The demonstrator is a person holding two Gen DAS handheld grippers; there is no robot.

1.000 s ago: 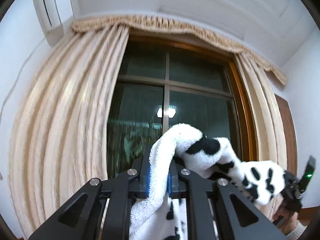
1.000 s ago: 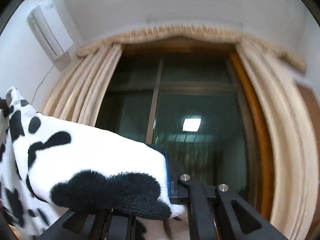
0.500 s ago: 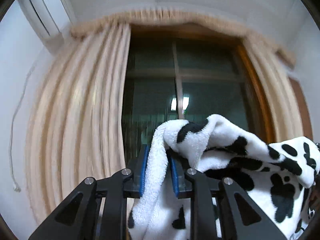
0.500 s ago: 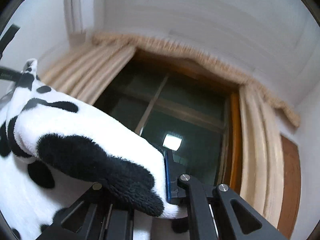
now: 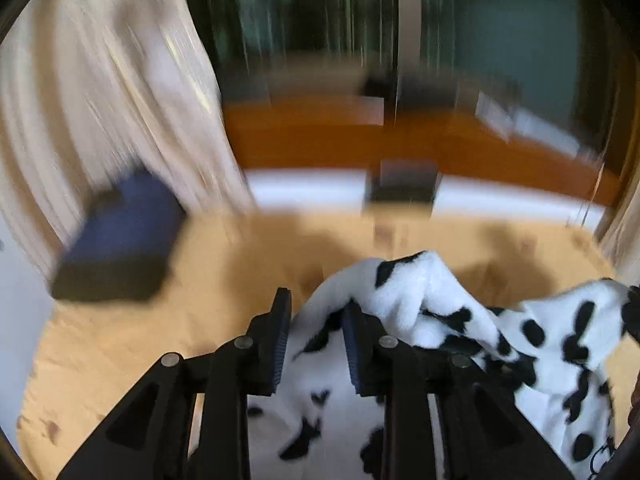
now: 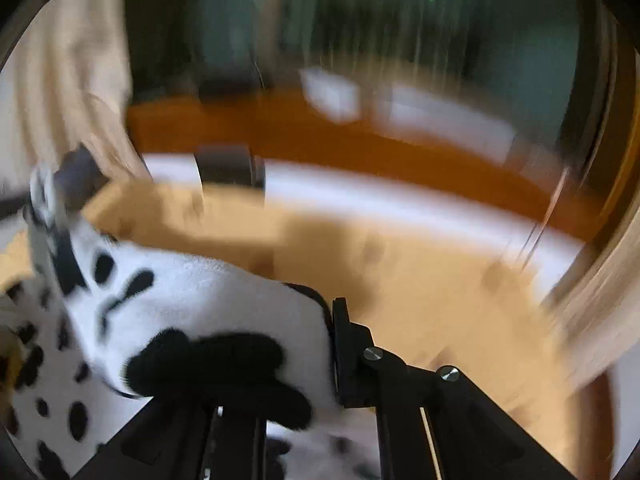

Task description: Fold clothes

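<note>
A white fleece garment with black cow spots [image 5: 420, 292] is bunched over a tan wooden table [image 5: 132, 344]. My left gripper [image 5: 316, 308] points down at the table, its jaws opening; a fold of the garment lies loosely in the gap without being pinched. In the right wrist view the same garment [image 6: 208, 300] drapes over my right gripper [image 6: 330, 320], which is shut on its edge. Only that gripper's right finger [image 6: 342, 344] shows; the other one is under the cloth. Both views are motion-blurred.
A dark blue box [image 5: 120, 240] sits at the table's far left. A small dark block [image 5: 404, 188] stands on the table's far edge. Behind are a cream curtain [image 5: 100, 100], an orange wooden sill [image 5: 320, 140] with pale boxes [image 6: 332, 92], and a dark window.
Both grippers swung down from facing the window top and ceiling to the table, bringing the garment down. The left jaws, pinching the cloth before, have parted.
</note>
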